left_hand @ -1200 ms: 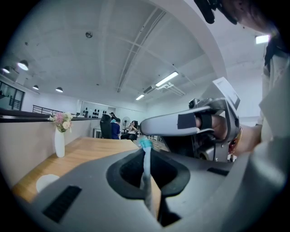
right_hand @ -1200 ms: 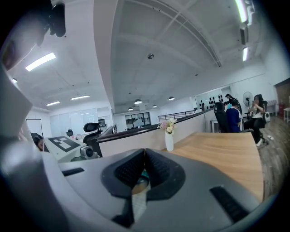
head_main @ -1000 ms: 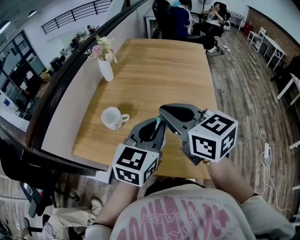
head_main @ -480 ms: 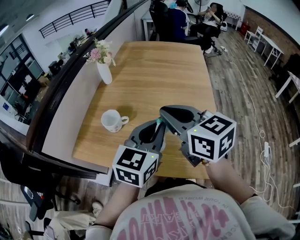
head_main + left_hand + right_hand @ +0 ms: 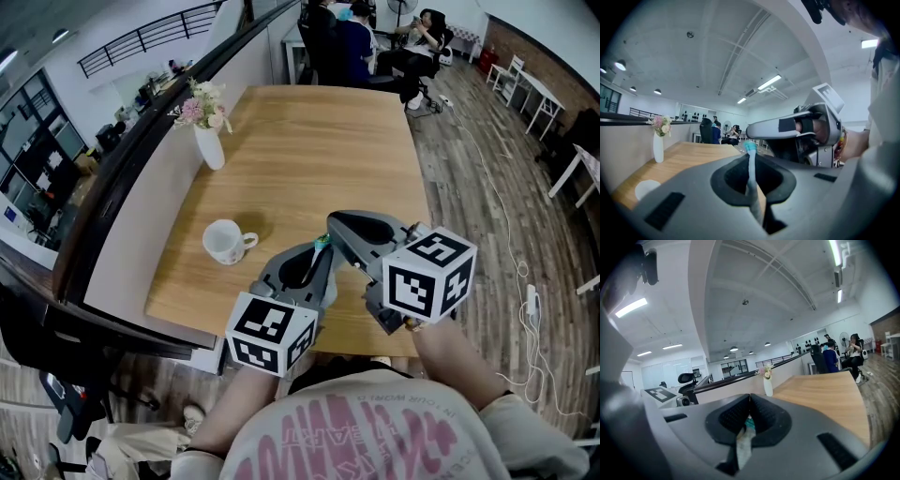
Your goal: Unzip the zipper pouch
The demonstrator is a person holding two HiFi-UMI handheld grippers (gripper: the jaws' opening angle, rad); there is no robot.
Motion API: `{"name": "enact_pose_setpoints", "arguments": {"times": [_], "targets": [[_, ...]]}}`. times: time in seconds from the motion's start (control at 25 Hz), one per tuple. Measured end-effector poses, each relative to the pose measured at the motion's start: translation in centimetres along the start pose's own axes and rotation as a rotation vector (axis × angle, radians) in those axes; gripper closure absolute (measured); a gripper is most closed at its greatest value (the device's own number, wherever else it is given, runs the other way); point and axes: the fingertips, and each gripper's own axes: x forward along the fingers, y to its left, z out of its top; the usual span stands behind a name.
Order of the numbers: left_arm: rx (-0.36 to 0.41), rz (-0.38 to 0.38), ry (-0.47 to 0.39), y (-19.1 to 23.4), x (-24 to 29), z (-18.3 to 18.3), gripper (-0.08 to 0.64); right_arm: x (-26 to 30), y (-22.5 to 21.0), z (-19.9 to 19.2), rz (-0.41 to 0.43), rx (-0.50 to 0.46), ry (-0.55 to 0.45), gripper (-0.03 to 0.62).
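Left tool (image 5: pixel 317 251) and right tool (image 5: pixel 336 225) both clamped on the pouch (image 5: pixel 743 441), off the surface (image 5: pixel 309 141). Teal bit in the left is probably the zip pull (image 5: pixel 750 146); next, draw it along.

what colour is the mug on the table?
The mug is plain white, and it shows best in the head view.

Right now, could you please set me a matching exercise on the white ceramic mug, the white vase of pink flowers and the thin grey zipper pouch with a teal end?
Things:
1. white ceramic mug
2. white vase of pink flowers
3. thin grey zipper pouch

Places:
A. pinched in the shut jaws of the left gripper and the right gripper
B. by the wooden table left edge, farther back
C. on the table, nearer the grippers

Pairs: 1-C; 2-B; 3-A
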Motion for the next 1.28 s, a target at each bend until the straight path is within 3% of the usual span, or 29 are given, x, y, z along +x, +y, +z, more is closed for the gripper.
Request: {"name": "enact_pose_setpoints", "arguments": {"times": [0.56,1.28], "targets": [[-0.022,-0.020,-0.028,-1.0,-0.9,0.7,0.549,-1.3,0.1,-0.1,-0.043,-0.019,-0.010,0.589],[-0.055,-0.048,-0.049,-3.1,-2.5,1.1,0.549,-3.7,0.0,-1.1,-0.086,0.030,-0.017,0.589]]}}
